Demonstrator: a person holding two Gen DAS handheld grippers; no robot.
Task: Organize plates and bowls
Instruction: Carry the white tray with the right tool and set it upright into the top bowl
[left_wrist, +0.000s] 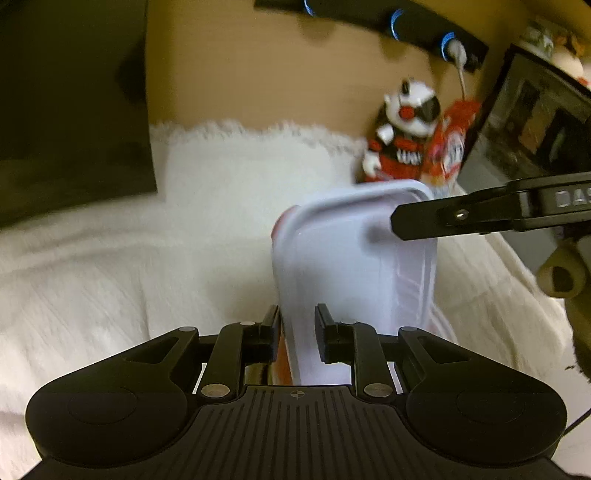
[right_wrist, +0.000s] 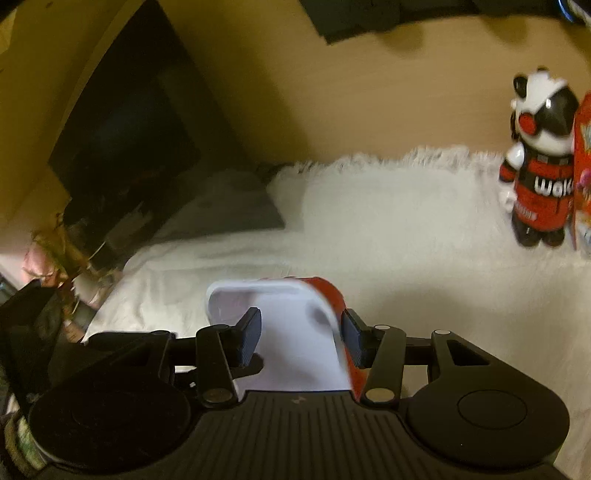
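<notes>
A rectangular dish (left_wrist: 354, 266), white inside and red outside, is held on edge above the white fluffy cloth (left_wrist: 110, 280). My left gripper (left_wrist: 297, 332) is shut on its near rim. My right gripper comes in from the right in the left wrist view, one finger (left_wrist: 417, 219) lying over the dish's far rim. In the right wrist view the same dish (right_wrist: 291, 343) stands between the fingers of my right gripper (right_wrist: 301, 338), which straddle its rim without visibly touching it.
A black, white and red toy figure (left_wrist: 402, 140) stands at the cloth's far right beside a red box (left_wrist: 452, 147). A dark flat panel (left_wrist: 66, 110) lies at the left. A black power strip (left_wrist: 388, 22) lies on the wooden surface behind. A framed screen (left_wrist: 535, 122) stands at the right.
</notes>
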